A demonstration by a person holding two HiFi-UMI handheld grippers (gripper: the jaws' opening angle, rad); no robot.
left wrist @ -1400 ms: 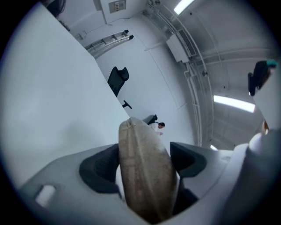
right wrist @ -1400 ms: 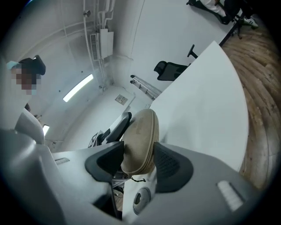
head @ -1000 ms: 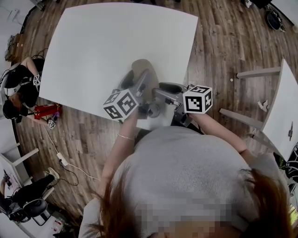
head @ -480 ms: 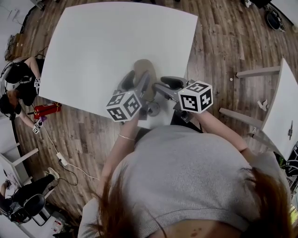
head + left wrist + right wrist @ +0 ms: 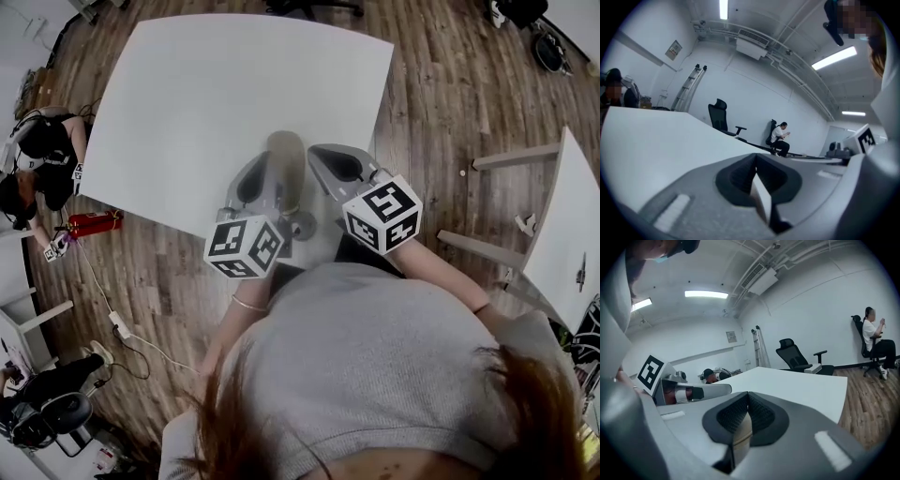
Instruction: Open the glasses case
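Note:
A beige glasses case (image 5: 286, 164) lies closed on the white table (image 5: 187, 103), near its front edge. My left gripper (image 5: 254, 176) hangs just left of the case and my right gripper (image 5: 334, 161) just right of it, both a little above the table. Each one's dark pads meet: the left gripper (image 5: 756, 161) and the right gripper (image 5: 748, 401) are shut with nothing pressed between the pads. In the right gripper view a strip of the beige case (image 5: 740, 433) shows through the gap below the pads. The left gripper (image 5: 689, 392) also shows there at the left.
The table's front edge (image 5: 309, 253) is close to the person's body. A second white table (image 5: 572, 225) stands at the right. On the wood floor at the left are a red object (image 5: 89, 223) and cables. A person (image 5: 780, 138) sits on a chair by the far wall, near an empty office chair (image 5: 719, 117).
Both grippers have risen off the table and rolled, and their jaws have gone from open to shut. More of the case now shows between them.

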